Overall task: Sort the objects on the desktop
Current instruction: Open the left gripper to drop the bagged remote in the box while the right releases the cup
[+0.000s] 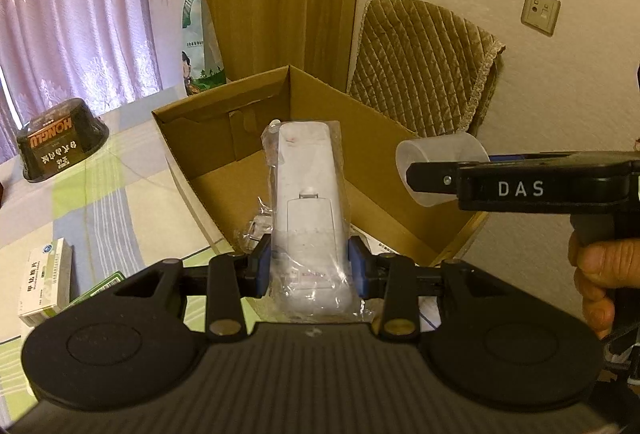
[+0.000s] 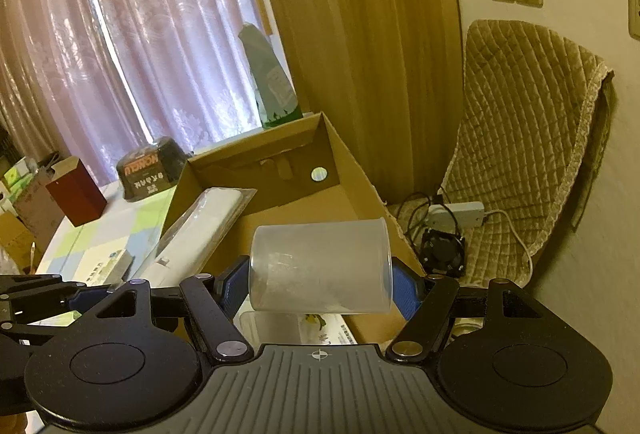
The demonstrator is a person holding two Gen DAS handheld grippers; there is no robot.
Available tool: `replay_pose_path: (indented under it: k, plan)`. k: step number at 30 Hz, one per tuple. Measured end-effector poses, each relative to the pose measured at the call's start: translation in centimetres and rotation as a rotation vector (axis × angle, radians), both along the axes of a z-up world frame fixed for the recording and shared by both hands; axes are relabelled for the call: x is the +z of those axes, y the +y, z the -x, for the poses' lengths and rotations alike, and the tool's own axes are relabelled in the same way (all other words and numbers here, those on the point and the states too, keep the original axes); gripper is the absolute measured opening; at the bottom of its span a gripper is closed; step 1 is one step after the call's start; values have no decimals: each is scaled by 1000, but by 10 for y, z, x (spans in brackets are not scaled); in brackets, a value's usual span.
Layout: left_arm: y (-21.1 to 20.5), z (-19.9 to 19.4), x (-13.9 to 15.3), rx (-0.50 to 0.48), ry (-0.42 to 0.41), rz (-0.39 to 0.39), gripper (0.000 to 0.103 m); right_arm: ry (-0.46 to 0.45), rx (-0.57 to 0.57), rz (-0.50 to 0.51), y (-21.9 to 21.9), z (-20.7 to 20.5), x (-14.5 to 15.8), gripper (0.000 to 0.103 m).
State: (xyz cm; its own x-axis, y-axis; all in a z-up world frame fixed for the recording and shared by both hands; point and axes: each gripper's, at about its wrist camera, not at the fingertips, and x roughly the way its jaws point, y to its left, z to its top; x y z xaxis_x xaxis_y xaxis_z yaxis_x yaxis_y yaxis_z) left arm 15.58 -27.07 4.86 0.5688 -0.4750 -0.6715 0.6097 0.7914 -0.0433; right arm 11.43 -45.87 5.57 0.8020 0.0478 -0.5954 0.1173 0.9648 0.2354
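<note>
My left gripper (image 1: 310, 266) is shut on a white remote control in a clear plastic bag (image 1: 308, 201), held above the near edge of an open cardboard box (image 1: 224, 137). My right gripper (image 2: 320, 284) is shut on a clear plastic cup (image 2: 320, 266) lying sideways, over the box's (image 2: 280, 161) near right corner. In the left wrist view the cup (image 1: 436, 157) and the right gripper (image 1: 432, 179) come in from the right. The bagged remote (image 2: 200, 230) shows at the left in the right wrist view. The box interior looks empty.
A dark bowl-shaped package (image 1: 60, 141) and a white medicine box (image 1: 46, 282) lie on the checked tablecloth (image 1: 104, 209) at left. A red box (image 2: 76, 191) stands further left. A padded chair (image 2: 520, 137) and a power strip (image 2: 456, 215) are right of the table. A hand (image 1: 600, 274) holds the right gripper.
</note>
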Motion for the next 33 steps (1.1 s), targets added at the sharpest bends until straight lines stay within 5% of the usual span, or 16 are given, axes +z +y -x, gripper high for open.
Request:
replay_pose_path:
  k: [20, 22, 23, 33]
  plan:
    - [-20, -21, -10, -5, -29, -20, 35, 8, -17, 2, -9, -11, -5, 71]
    - [-18, -21, -11, 3, -35, -22, 56, 9, -18, 1, -9, -11, -6, 71]
    - [-17, -21, -11, 6, -36, -22, 58, 10, -18, -1, -9, -11, -6, 71]
    - [1, -16, -9, 37, -47, -26, 58, 12, -12, -7, -7, -13, -9, 71]
